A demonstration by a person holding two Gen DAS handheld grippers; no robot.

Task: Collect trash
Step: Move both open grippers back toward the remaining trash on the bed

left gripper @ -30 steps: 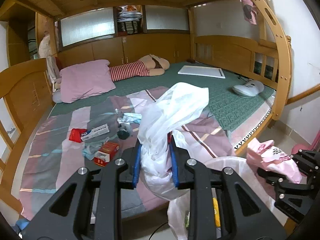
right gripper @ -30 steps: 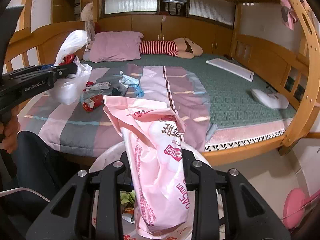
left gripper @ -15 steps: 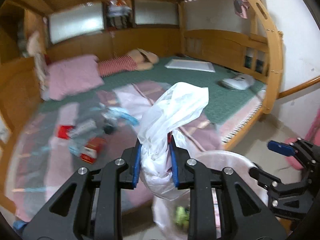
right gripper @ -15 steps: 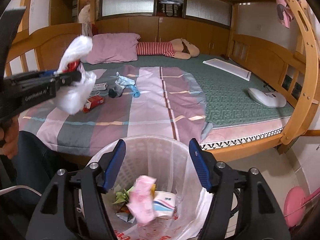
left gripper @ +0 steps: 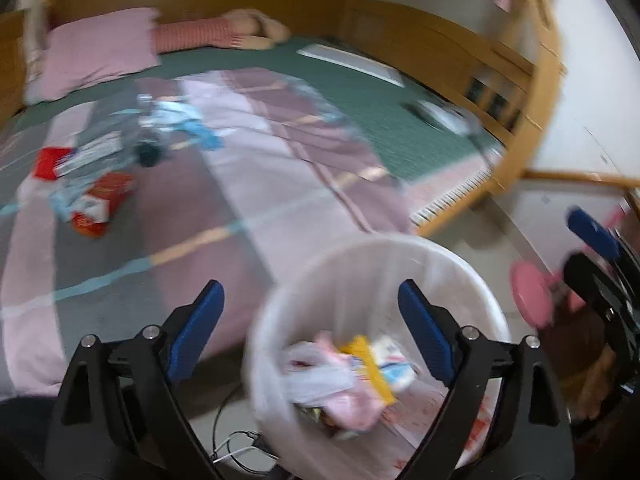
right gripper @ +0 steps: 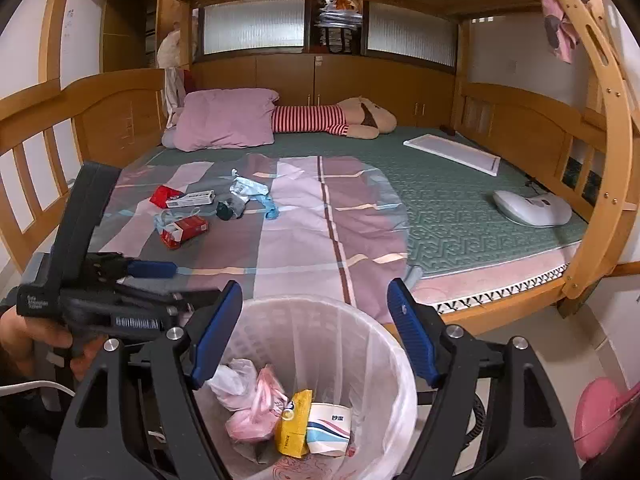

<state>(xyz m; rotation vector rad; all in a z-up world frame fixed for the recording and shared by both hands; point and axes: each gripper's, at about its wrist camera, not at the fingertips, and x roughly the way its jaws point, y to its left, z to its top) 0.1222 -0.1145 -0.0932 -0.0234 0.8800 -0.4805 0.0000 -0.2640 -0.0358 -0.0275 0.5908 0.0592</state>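
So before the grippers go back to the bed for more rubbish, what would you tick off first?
1. Left gripper empty, jaws just opened: ok.
2. Right gripper empty, jaws just opened: ok.
3. White plastic bag and pink wrapper inside the bin: ok.
4. Bin upright, liner in place: ok.
5. Trash left on the bed: red carton, toothpaste box, blue scraps: not ok.
6. Left view sharp enough to aim: not ok, blurred.

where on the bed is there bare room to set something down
Free: striped quilt between the red carton and green mat; mat between white board and white device. Crowded: litter around the blue wrapper.
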